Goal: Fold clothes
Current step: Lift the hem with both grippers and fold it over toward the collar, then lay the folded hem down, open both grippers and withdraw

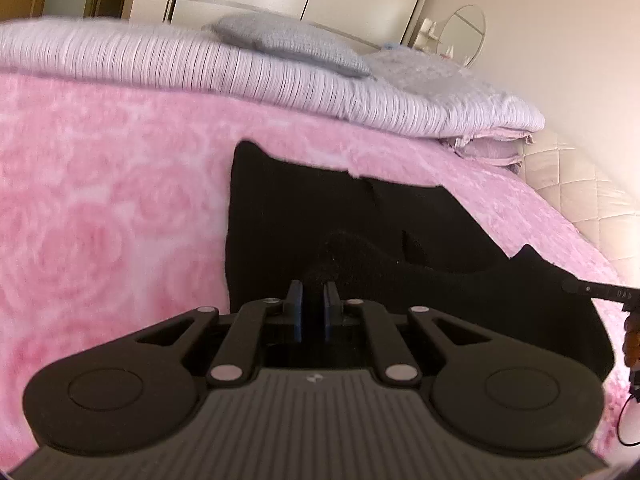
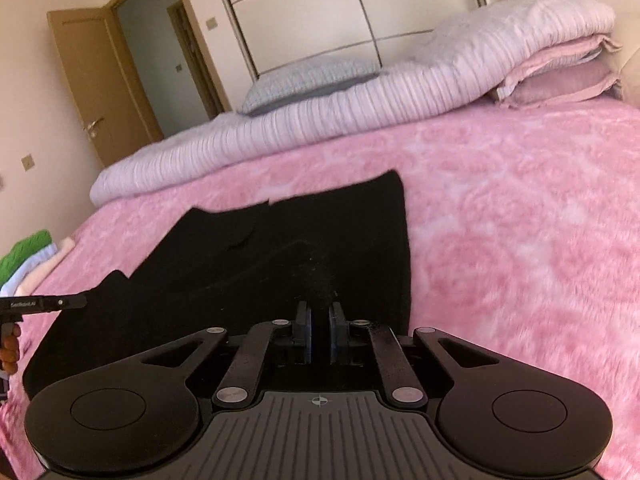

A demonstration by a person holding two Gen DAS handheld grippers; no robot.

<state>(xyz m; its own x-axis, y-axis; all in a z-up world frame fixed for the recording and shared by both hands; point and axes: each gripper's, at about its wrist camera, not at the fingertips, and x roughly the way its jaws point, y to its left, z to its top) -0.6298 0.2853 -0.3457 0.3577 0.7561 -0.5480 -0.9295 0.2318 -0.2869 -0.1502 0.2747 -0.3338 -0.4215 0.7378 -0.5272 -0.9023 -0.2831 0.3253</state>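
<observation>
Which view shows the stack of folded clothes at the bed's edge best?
The right wrist view: the folded clothes, green on top, sit at the left edge beside the pink blanket. The left wrist view doesn't show them, only the black garment.

Left claw (image 1: 314,304) and right claw (image 2: 320,326) both nearly closed, low.

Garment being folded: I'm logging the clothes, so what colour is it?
Plain black garment, clearest in the right wrist view.

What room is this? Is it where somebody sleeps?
Most likely a bedroom. There is a bed with a fluffy pink blanket, a pillow on folded bedding, and tall wardrobe doors behind.
</observation>
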